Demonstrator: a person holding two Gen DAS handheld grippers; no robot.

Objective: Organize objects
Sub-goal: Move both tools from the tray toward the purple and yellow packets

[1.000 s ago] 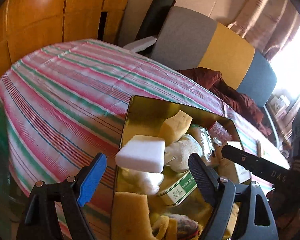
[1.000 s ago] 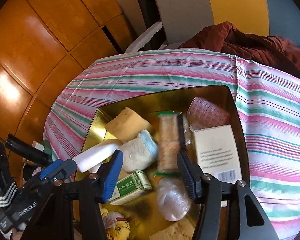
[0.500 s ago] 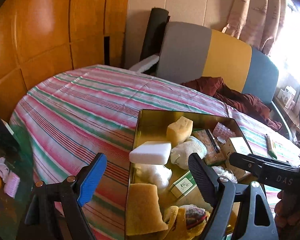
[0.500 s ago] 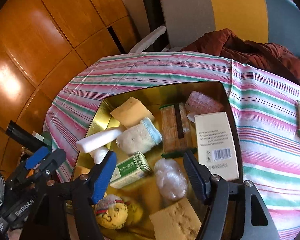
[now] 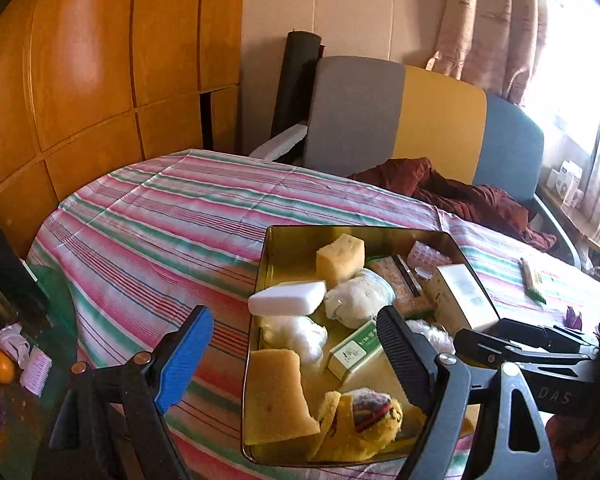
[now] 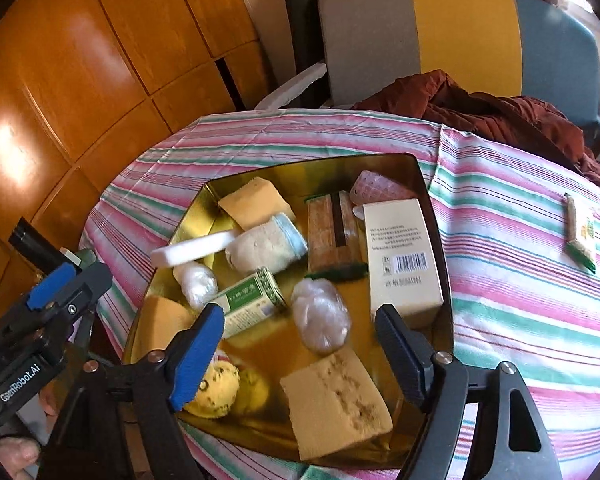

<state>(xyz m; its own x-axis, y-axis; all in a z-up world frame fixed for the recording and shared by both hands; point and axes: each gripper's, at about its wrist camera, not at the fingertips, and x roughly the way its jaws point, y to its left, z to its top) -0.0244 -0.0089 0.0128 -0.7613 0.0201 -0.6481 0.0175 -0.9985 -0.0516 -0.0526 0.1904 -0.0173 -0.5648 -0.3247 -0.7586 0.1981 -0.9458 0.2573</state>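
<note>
A gold tin tray (image 5: 356, 227) (image 6: 308, 160) sits on the striped tablecloth (image 5: 160, 224). It holds yellow sponges (image 6: 334, 396), a white foam block (image 5: 288, 298), a rolled towel (image 6: 266, 244), a green box (image 6: 252, 302), a brown scrub pad (image 6: 332, 230), a pink roller (image 6: 376, 188), a beige barcoded box (image 6: 402, 252) and a yellow plush (image 5: 364, 420). My left gripper (image 5: 296, 356) hovers open over the tray's near left corner. My right gripper (image 6: 300, 354) hangs above the tray's near side, its jaws opening with nothing pressed between them.
A green-tipped wrapped stick (image 6: 578, 236) lies on the cloth right of the tray. A grey, yellow and blue chair back (image 5: 400, 120) with a dark red garment (image 6: 480, 112) stands behind the table. Wood panels (image 5: 80, 80) line the left. Small items (image 5: 16, 364) lie low left.
The right gripper's jaws have spread wider, and the scrub pad that was at its fingertips now lies in the tray. Both grippers have drawn back from the tray.
</note>
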